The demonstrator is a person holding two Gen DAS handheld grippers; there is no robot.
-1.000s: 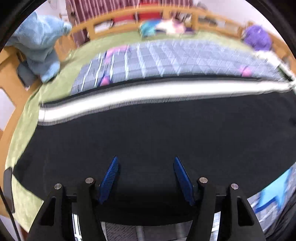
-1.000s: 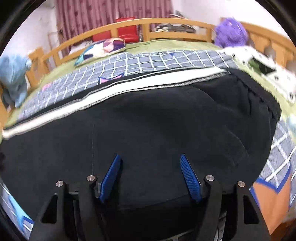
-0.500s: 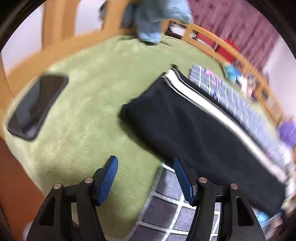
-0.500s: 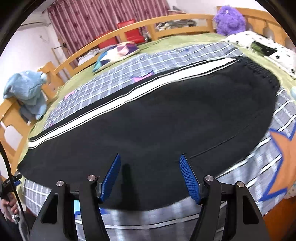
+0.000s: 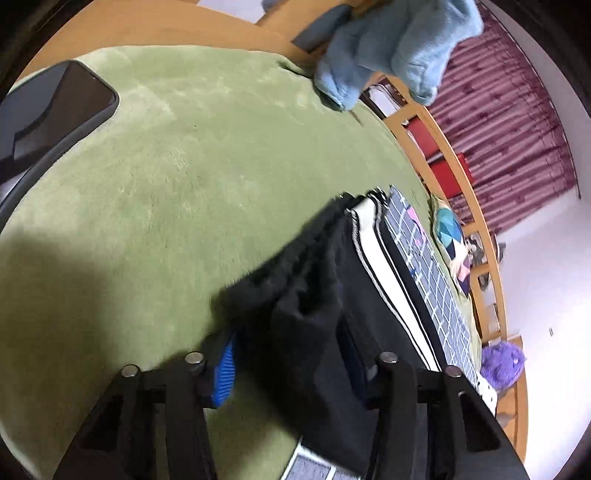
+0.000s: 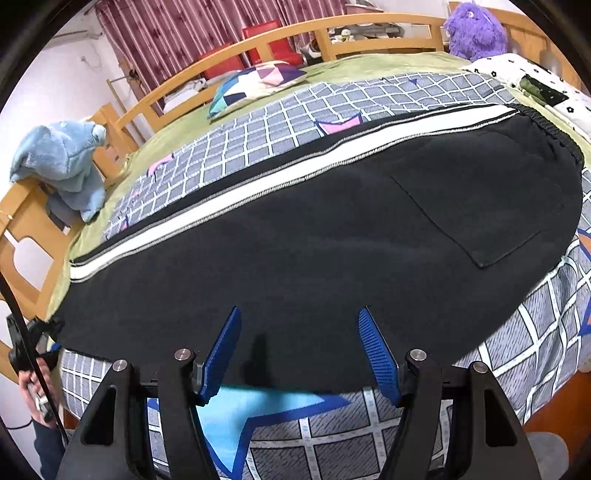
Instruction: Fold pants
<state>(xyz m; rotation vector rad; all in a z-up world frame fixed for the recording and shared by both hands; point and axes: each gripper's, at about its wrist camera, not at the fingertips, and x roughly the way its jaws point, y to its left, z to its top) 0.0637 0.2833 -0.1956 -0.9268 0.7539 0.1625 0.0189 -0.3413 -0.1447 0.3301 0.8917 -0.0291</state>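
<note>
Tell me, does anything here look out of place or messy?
Mostly tidy. The pants lie flat on the bed, but their leg end is bunched up between the left hand-held gripper's jaws, which have just been closing. A phone lies on the green blanket.

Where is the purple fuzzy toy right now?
In the right wrist view the purple fuzzy toy sits at the top right, against the wooden bed rail, beside the white spotted pillow and past the waistband end of the black pants.

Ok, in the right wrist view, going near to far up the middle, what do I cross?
Right gripper → black pants → the pants' white stripe → checked blanket → patchwork pillow → bed rail → red chairs → curtain.
</note>
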